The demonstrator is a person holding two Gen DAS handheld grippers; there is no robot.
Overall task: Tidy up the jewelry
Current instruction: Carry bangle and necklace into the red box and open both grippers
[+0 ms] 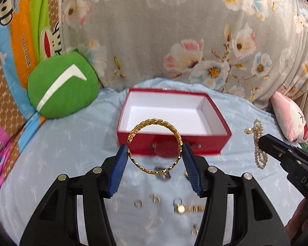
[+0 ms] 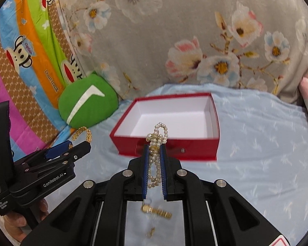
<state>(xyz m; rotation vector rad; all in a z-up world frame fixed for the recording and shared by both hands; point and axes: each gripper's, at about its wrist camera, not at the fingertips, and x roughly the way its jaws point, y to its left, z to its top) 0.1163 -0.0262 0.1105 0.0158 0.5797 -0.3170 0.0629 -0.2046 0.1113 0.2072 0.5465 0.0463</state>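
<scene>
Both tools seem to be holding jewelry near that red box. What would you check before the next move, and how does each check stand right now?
1. Gold bangle clamped between the left tool pads: ok.
2. Pearl strand pinched in the right tool: ok, though a loop hangs loose.
3. Red box open, white inside bare: ok.
4. Both pieces lifted clear of the blue sheet: ok.
5. Pieces over the box opening: not ok, both sit short of its near wall.
6. Gold watch and small rings remain on the sheet: not ok, more to sort.
</scene>
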